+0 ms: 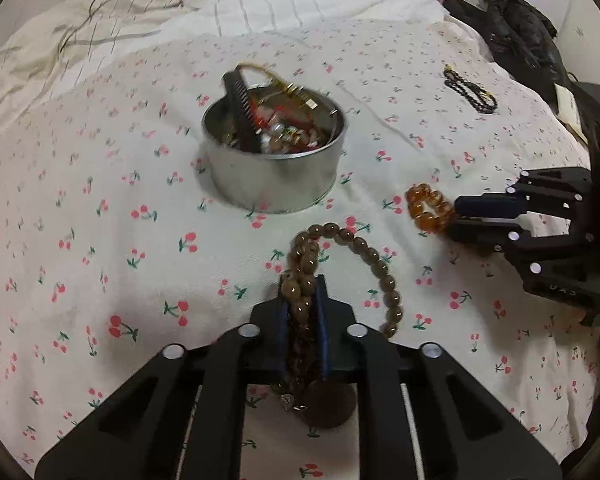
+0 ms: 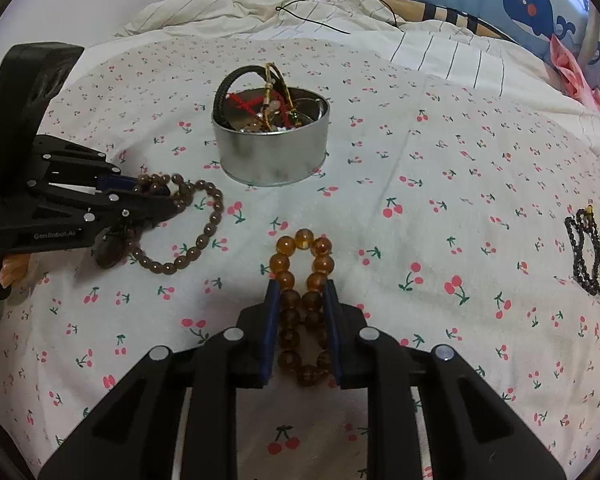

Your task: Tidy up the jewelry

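Observation:
My left gripper [image 1: 303,292] is shut on a long string of dark brown beads [image 1: 364,254], which loops out to its right above the bed; it also shows in the right wrist view [image 2: 204,236]. My right gripper [image 2: 300,294] is shut on an amber bead bracelet [image 2: 305,268], seen from the left wrist view as well [image 1: 428,208]. A round metal tin [image 1: 274,160] holding several pieces of jewelry and a black comb stands on the cherry-print sheet ahead of both grippers [image 2: 271,140]. A black bead bracelet [image 2: 590,256] lies on the sheet at the right [image 1: 470,90].
A cherry-print sheet [image 1: 100,208] covers the bed. A rumpled striped blanket [image 2: 260,0] lies behind the tin. A black garment [image 1: 516,28] lies at the far right. Thin black cords [image 2: 340,8] cross the blanket.

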